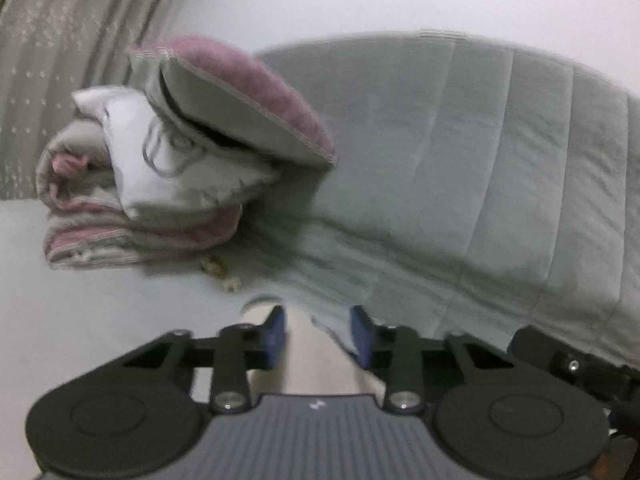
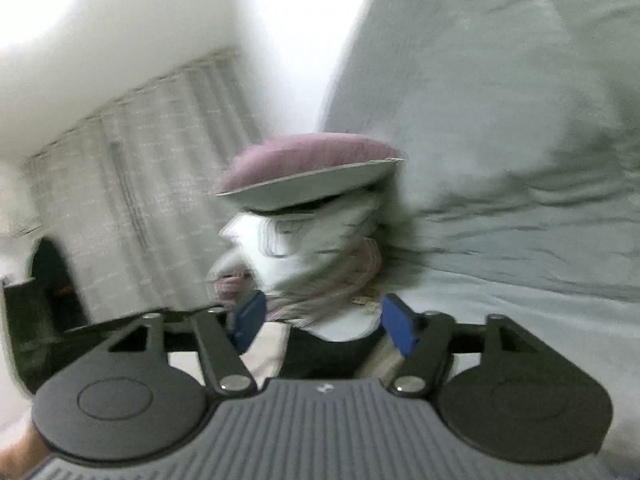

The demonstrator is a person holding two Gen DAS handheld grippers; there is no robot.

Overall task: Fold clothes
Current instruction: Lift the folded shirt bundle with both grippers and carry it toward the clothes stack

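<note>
Left gripper (image 1: 318,330) jaws apart, empty; right gripper (image 2: 320,320) likewise — view blurred. Ahead, folded mauve-and-grey stack of clothes (image 1: 160,184) on pale bed sheet (image 1: 100,312).

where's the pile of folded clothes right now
In the left wrist view the pile sits upper left on the pale bed, beside the grey quilt. In the right wrist view it is centre, just beyond the open right gripper.

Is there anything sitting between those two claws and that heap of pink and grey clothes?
Nothing visible blocks either one. The left claw and right claw are both open and empty, with only bare bed surface before the pile of clothes. The right wrist view is blurred, so small things could be missed.
</note>
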